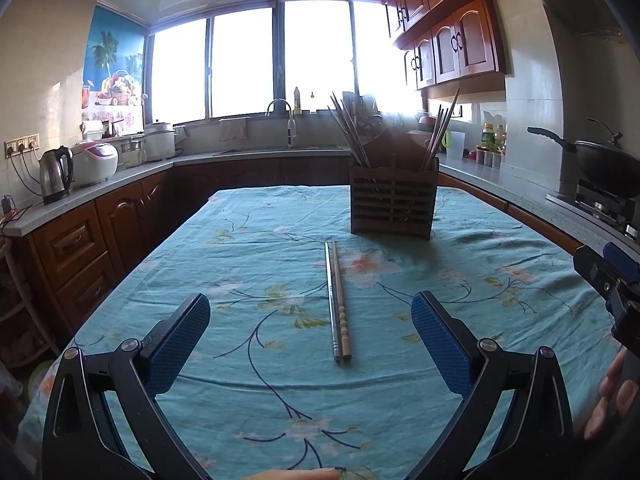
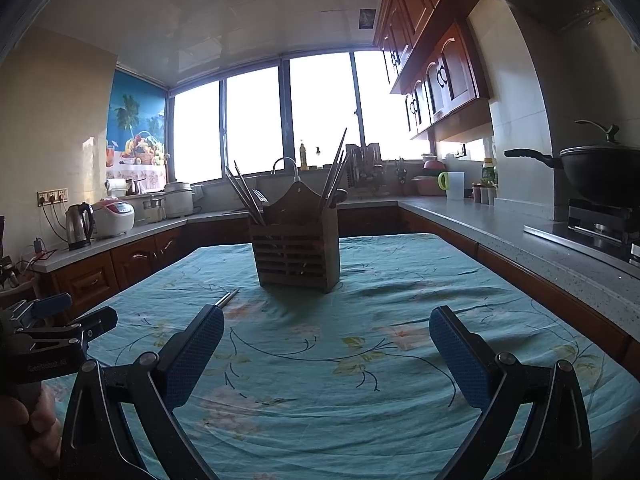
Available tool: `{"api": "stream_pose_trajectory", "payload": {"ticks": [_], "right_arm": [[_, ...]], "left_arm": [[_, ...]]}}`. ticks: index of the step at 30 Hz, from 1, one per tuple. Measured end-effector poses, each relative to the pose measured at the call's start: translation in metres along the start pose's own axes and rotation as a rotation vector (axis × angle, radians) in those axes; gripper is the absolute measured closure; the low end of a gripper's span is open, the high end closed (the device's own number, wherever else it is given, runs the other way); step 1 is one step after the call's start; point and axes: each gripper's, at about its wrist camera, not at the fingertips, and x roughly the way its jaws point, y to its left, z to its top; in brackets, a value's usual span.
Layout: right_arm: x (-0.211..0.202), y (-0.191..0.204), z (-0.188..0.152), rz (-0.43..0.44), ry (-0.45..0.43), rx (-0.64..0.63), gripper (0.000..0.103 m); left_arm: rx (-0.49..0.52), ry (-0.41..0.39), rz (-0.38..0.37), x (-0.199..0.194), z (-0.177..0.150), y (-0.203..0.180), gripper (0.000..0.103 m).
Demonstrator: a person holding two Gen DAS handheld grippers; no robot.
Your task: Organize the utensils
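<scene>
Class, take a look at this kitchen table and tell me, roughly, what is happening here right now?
A person holds a claw in each hand above a table with a teal floral cloth. The left claw is open, with two chopsticks lying side by side on the cloth between its fingers, not yet gripped. The right claw is open and empty. A wooden utensil holder stands upright farther back, already holding chopsticks.

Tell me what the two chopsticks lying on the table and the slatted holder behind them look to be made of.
Left chopstick: probably stainless steel, judging by its silvery grey sheen and bright glint.
Right chopstick: probably wood or bamboo, being matt tan with turned rings near the thick end.
Slatted holder: seemingly wood with a dark brown finish and horizontal slats; grain is not visible.
</scene>
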Motion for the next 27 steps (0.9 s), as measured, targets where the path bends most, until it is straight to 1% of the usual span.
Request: {"api": "stream_pose_trajectory", "payload": {"ticks": [19, 22, 27], "right_arm": [[-0.0005, -0.0001, 0.0014, 0.003, -0.003, 0.003, 0.000], [-0.0007, -0.0001, 0.0016, 0.004, -0.004, 0.003, 0.000], [-0.0015, 0.0006, 0.0030, 0.005, -0.004, 0.008, 0.000]], "left_arm": [[-0.006, 0.005, -0.001, 0.0019, 0.0001, 0.0020, 0.000], [-0.001, 0.001, 0.012, 0.0016, 0.0000, 0.0014, 0.000], [0.001, -0.002, 0.013, 0.0014, 0.0000, 0.0019, 0.000]]}}
